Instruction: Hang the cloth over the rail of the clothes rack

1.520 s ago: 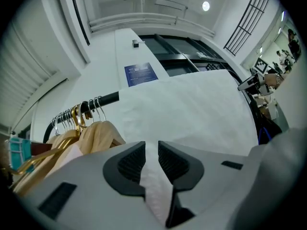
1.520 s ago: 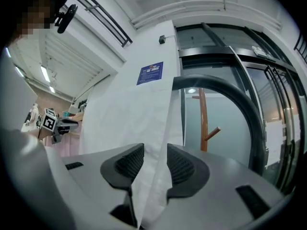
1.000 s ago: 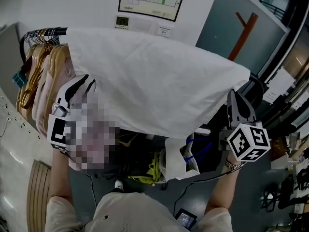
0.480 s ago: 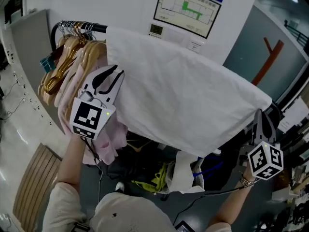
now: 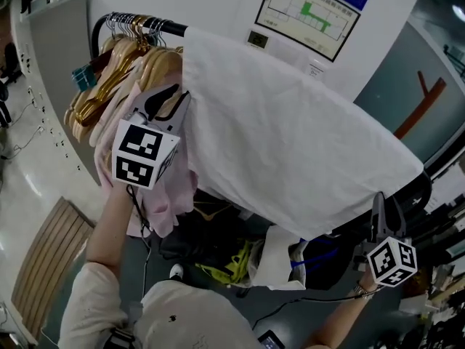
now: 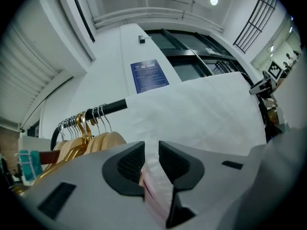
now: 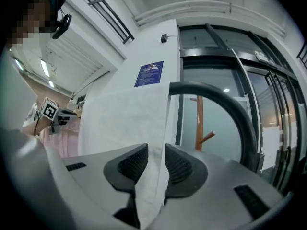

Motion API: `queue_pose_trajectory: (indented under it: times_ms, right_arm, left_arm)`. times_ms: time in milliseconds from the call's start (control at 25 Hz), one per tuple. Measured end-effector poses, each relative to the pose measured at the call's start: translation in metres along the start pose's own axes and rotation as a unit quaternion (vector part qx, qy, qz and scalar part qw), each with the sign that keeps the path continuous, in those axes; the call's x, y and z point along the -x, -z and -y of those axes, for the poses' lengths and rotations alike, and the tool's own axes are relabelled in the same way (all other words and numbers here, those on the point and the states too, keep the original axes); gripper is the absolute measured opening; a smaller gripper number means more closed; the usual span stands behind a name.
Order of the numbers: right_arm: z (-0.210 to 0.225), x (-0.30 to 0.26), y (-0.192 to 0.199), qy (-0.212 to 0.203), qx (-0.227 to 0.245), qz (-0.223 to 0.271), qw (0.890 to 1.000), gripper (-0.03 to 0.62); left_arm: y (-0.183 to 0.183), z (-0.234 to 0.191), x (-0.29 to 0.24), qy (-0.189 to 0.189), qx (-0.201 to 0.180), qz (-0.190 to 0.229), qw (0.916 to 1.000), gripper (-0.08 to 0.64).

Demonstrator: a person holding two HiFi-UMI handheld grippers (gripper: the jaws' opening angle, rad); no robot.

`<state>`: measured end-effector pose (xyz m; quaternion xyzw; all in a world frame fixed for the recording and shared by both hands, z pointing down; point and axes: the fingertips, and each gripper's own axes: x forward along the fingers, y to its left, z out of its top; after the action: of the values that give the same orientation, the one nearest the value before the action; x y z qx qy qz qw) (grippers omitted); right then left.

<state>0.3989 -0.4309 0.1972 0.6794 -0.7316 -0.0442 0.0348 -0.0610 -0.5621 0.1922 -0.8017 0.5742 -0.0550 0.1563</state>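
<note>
A white cloth [image 5: 290, 144] lies draped over the black rail [image 5: 145, 23] of the clothes rack, spread from the hangers to the rail's right bend. My left gripper [image 5: 171, 97] sits at the cloth's left edge. In the left gripper view, bunched fabric fills the gap between the pads [image 6: 130, 163], and the jaws are easing open a little. My right gripper [image 5: 383, 203] is under the cloth's lower right corner. In the right gripper view the cloth [image 7: 124, 119] hangs loosely through the gap between the pads [image 7: 178, 166], whose jaws are opening.
Wooden hangers [image 5: 116, 71] crowd the rail's left end, with a pink garment [image 5: 156, 195] hanging below them. A framed plan [image 5: 309, 13] is on the wall behind. Bags and clutter [image 5: 240, 257] lie under the rack. A slatted wooden panel [image 5: 43, 267] sits on the floor at left.
The left gripper has stayed at the cloth's left edge by the hangers. The right gripper has dropped lower and further right, under the cloth's corner. The cloth now hangs more fully over the rail.
</note>
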Motion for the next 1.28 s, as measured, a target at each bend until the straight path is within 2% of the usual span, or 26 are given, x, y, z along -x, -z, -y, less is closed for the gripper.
queue_pose_trajectory:
  times_ms: [120, 280, 440, 600, 680, 920, 1080, 1280]
  right_arm:
    - [-0.008, 0.003, 0.016, -0.020, -0.030, -0.011, 0.999, 0.101]
    - [-0.008, 0.005, 0.017, -0.002, -0.013, -0.020, 1.000, 0.100]
    - [-0.007, 0.004, 0.014, 0.012, -0.001, -0.024, 1.000, 0.100]
    - [-0.005, 0.003, 0.014, 0.030, 0.011, -0.031, 0.999, 0.098]
    - [-0.002, 0.003, 0.013, 0.038, 0.012, -0.032, 0.999, 0.098]
    - [0.002, 0.004, 0.011, 0.055, 0.005, -0.031, 0.998, 0.100]
    - [0.008, 0.007, 0.031, 0.072, -0.006, -0.061, 0.995, 0.100]
    - [0.015, 0.020, 0.055, 0.079, -0.029, -0.080, 0.993, 0.100]
  left_arm:
    - [0.006, -0.006, -0.012, 0.000, 0.026, 0.000, 0.9997, 0.077]
    - [0.010, -0.015, -0.022, -0.007, 0.057, -0.007, 0.9983, 0.077]
    - [0.012, -0.021, -0.033, -0.022, 0.053, -0.013, 0.9983, 0.077]
    - [0.012, -0.022, -0.041, -0.013, 0.037, -0.014, 0.9991, 0.073]
    - [0.010, -0.023, -0.041, -0.012, 0.032, -0.011, 0.9994, 0.046]
    - [0.006, -0.030, -0.040, -0.013, 0.042, -0.009, 0.9990, 0.023]
    - [0.010, -0.023, -0.028, 0.004, 0.051, -0.017, 0.9985, 0.023]
    - [0.020, -0.026, -0.004, -0.020, 0.042, -0.031, 0.9984, 0.025]
